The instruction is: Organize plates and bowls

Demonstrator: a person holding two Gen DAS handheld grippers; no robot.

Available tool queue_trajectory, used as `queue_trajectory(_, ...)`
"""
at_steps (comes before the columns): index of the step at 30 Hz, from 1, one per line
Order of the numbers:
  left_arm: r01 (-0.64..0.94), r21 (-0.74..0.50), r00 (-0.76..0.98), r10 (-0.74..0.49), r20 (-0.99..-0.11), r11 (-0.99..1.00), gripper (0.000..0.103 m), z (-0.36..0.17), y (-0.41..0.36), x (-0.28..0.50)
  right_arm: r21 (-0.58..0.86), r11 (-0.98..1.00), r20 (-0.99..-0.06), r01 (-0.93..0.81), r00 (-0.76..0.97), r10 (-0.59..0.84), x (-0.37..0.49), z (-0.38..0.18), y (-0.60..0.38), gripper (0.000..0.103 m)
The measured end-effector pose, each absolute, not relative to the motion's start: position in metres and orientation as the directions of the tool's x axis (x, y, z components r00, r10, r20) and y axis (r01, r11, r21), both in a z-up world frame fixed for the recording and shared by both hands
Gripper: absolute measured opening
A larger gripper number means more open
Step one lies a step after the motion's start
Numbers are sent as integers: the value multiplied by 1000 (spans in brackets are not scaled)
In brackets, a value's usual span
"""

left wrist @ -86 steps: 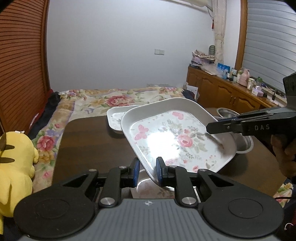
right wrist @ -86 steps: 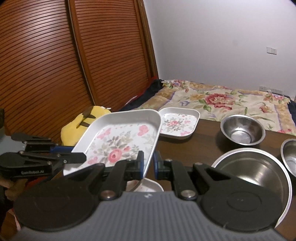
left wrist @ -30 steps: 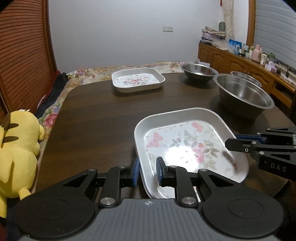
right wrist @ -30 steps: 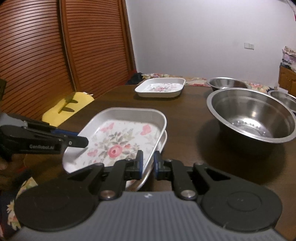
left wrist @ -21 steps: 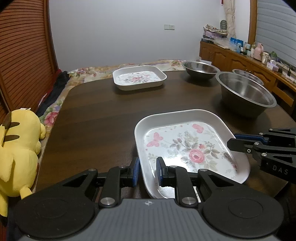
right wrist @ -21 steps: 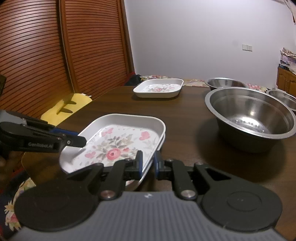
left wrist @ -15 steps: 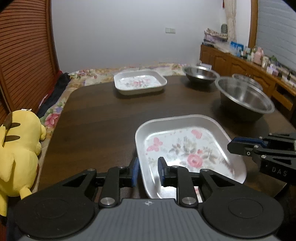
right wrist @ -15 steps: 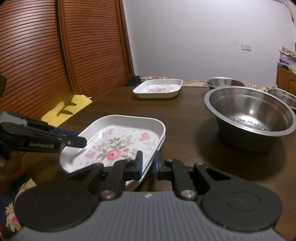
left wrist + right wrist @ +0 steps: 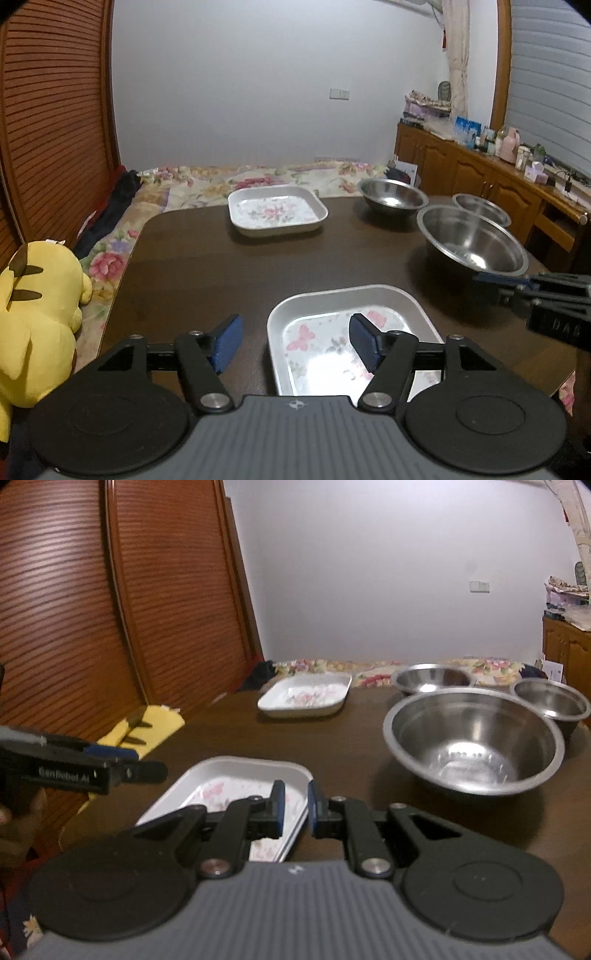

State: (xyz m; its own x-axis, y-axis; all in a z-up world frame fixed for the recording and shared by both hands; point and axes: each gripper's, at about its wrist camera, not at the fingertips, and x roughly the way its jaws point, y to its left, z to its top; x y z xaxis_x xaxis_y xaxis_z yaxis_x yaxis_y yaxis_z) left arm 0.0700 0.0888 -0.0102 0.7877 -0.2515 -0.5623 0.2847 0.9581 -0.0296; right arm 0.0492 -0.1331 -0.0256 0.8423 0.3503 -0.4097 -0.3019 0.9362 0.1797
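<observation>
One white rounded-rectangular metal plate with a pink flower and butterfly print lies flat and face up on the near edge of the dark brown wooden table. A second rim line beneath it in the right wrist view suggests that it is nested on another plate.

It looks thin, stiff and light, with a glossy, probably slippery inside. The raised rim is the place to pinch, best on two opposite sides so the plate stays level. Its shape is close to square. The longer axis seems to run across the left wrist view, towards the other tool, though foreshortening leaves that uncertain.

The left gripper has just been opening its jaws. The blue pads now stand wide apart above the plate's near-left rim and press on nothing. The right gripper is clenched to a narrow slit. From the left view its tip sits clear of the plate's right corner, so it appears to hold nothing.

Beyond stand a large stainless steel bowl and a smaller floral plate.
</observation>
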Motion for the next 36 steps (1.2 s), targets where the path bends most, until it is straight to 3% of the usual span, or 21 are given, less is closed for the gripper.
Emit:
queue_trajectory(9,305,-21,810,-271,-519,952,75,10,83,73,123,943,-331,-309,883,332,51,16,-141,14)
queue_trajectory(19,311,40,840,-256,-478,949,93,32,77,75,123,942,-294,-313,895,336,62,41,-149,16)
queue_trajectory(21,303,30,849,-256,-461,952,97,36,80,75,123,944,-287,-307,899,330,63,44,-151,27)
queue_trajectory(23,296,19,855,-257,-451,955,98,41,81,77,122,946,-274,-301,906,323,63,47,-152,50)
queue_trajectory(27,291,7,866,-260,-427,957,99,51,84,78,103,953,-253,-286,919,303,64,55,-153,65)
queue_trajectory(32,281,-2,878,-257,-404,960,99,62,87,79,96,955,-213,-280,932,294,65,64,-156,96)
queue_trajectory(36,274,-9,887,-256,-386,962,99,67,89,82,85,958,-192,-275,939,287,68,70,-157,97)
